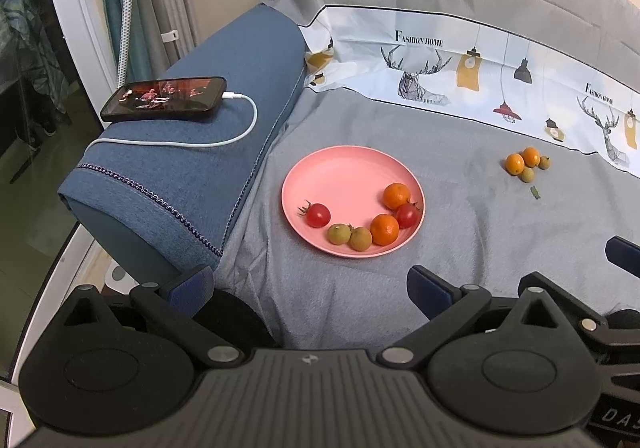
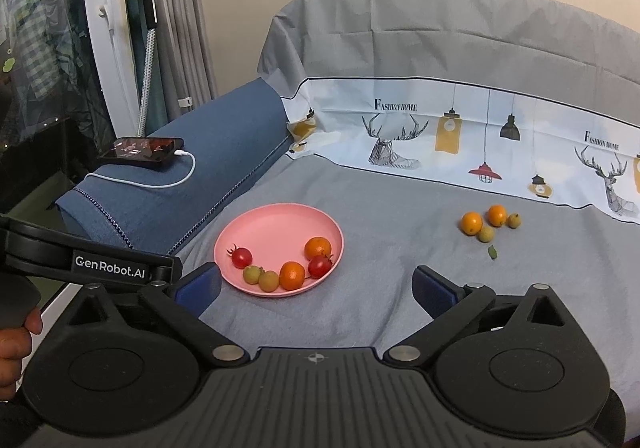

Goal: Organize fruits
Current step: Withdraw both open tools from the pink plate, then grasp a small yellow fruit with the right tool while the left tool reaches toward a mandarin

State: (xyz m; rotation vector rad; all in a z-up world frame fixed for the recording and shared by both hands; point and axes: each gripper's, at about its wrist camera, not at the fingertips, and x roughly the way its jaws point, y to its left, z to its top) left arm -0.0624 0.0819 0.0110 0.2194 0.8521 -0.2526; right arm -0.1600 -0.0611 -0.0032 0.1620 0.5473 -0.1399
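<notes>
While both grippers (image 1: 312,288) (image 2: 316,288) gape empty, the plate (image 1: 340,176) holds 6 fruits; 4 lie outside.

L gripper (image 1: 310,288): jaws wide apart, nothing btwn pads, pitched steeply down. R gripper (image 2: 316,290): jaws spread full, empty, shallower downward tilt. The L unit's body shows at left edge of R wrist view, so the two sit side by side. Person's hand (image 2: 14,352) wraps the L handle, fingers curled.
</notes>
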